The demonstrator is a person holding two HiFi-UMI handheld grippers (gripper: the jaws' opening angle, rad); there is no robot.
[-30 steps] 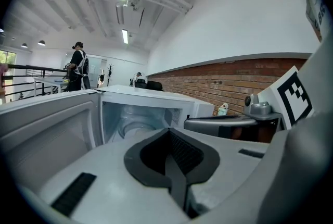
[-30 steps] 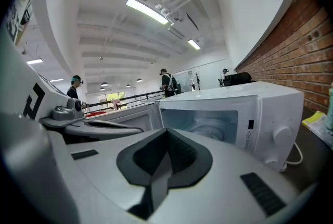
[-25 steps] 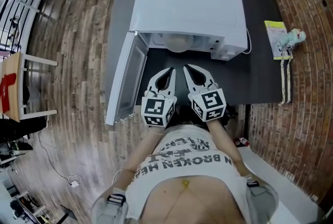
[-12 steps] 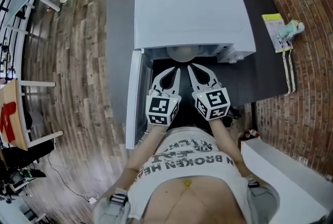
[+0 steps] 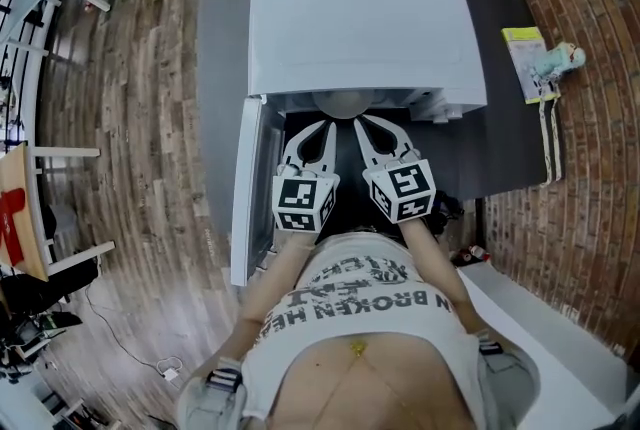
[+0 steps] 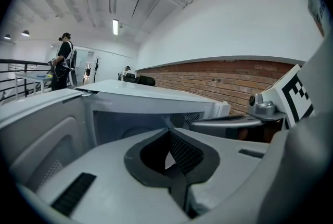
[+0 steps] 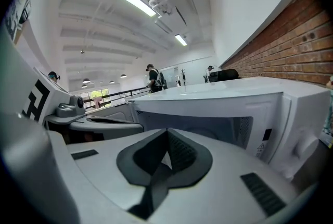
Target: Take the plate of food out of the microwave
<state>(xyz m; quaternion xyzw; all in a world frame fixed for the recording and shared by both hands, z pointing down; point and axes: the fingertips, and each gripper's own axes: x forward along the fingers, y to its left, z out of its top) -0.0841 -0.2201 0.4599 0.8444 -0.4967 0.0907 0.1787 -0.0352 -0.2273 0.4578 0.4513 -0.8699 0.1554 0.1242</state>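
A white box-shaped microwave oven [image 5: 365,28] stands on a dark grey table [image 5: 505,153], taking up most of the tabletop from the back edge forward. Its white door [image 5: 250,183] is swung open on the left side and stands out toward the person. Just inside the oven's mouth, at the middle of the cavity, lies a pale round plate [image 5: 345,102]. Only its near rim shows under the oven's top, and what is on it cannot be made out. The person stands at the table's front edge with both bare forearms stretched forward from the waist, nearly parallel and close together. Each hand is hidden under its gripper's black-and-white marker cube. The left gripper [image 5: 323,130], grey-white with dark padded jaws, points at the open cavity and angles slightly inward. Its jaws are pressed together at the tips with nothing between them, and the tips appear to sit just short of the plate. The right gripper [image 5: 361,128] mirrors it just beside, its jaws likewise closed tip to tip and empty. It is aimed at the same opening, with the oven's control panel off to its right. The two sets of tips lie close to each other in front of the plate. Near the table's right edge, well apart from the grippers, lie a yellow-green printed card [image 5: 526,61] and a small pale-green toy figure [image 5: 562,66].
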